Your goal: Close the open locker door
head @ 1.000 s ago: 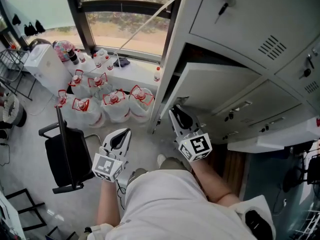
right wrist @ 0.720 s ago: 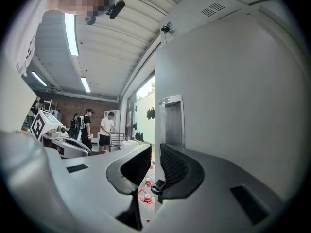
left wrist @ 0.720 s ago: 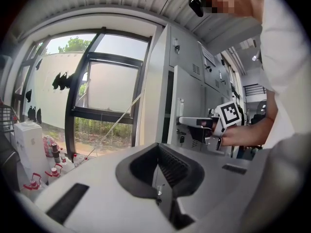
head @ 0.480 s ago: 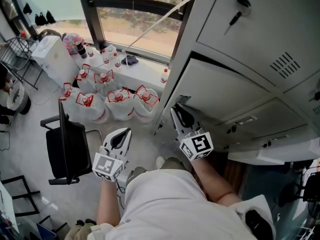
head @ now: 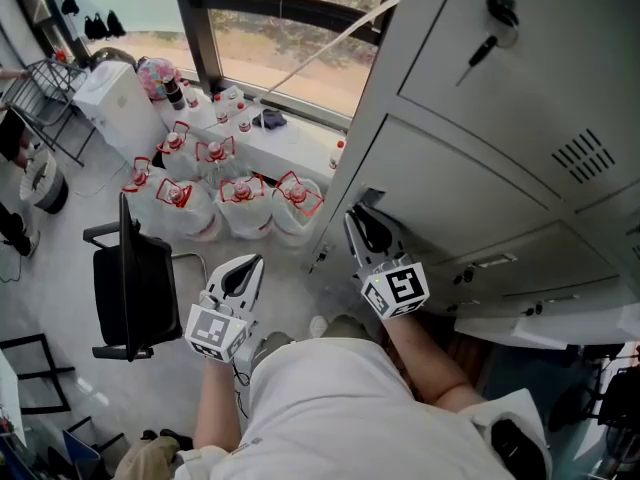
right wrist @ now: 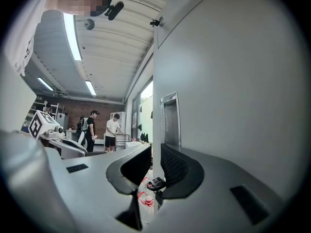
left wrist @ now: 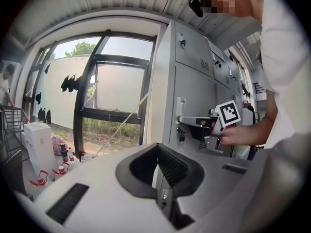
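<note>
The grey locker door (head: 470, 183) lies almost flush with the locker bank, with only a thin dark gap along its top edge. My right gripper (head: 362, 223) is at the door's free left edge, near the recessed handle (right wrist: 171, 120). In the right gripper view the door's edge (right wrist: 154, 130) runs between the two jaws of my right gripper (right wrist: 154, 152), which are closed on it. My left gripper (head: 240, 270) hangs free over the floor, left of the lockers, shut and holding nothing. The left gripper view shows my left gripper (left wrist: 158, 152) and, beyond it, the right gripper (left wrist: 187, 120) on the door.
Several large water jugs (head: 240, 203) with red handles stand under the window (head: 290, 28). A black chair (head: 130, 288) is at the left and a white appliance (head: 115, 98) behind it. A key (head: 490, 38) hangs in the locker above. Two people (right wrist: 112, 132) stand far back.
The locker door has swung from clearly open, with the dark inside showing, to nearly flush. My right gripper went with its edge. The left gripper stayed where it was.
</note>
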Demonstrator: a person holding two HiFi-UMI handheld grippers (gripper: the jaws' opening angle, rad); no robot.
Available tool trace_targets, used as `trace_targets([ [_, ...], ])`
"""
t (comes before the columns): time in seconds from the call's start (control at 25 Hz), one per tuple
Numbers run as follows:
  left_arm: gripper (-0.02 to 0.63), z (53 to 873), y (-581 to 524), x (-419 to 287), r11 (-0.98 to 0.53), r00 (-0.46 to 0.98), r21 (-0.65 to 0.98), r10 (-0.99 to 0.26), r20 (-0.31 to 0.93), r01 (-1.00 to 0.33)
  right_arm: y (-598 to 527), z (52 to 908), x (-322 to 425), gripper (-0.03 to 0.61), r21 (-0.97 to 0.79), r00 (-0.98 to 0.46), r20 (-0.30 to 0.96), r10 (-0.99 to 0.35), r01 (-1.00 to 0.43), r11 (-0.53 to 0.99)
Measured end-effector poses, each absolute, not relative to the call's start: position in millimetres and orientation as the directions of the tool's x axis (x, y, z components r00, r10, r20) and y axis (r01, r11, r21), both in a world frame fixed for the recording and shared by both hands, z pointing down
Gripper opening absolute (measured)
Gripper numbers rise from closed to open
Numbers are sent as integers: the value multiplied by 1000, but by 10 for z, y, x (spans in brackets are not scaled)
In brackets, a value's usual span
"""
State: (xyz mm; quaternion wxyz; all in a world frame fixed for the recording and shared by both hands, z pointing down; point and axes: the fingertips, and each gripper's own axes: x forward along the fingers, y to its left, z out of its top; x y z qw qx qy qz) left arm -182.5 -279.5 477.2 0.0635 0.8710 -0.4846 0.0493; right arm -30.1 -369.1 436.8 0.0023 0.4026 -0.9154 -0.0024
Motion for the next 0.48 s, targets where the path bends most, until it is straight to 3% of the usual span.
trace_targets([
  [0.48,3,4795,-2851,-1760,-497,501,65,-852,149,-865,-3760,4381,-284,38,15,-708,2,-706,-706,708],
])
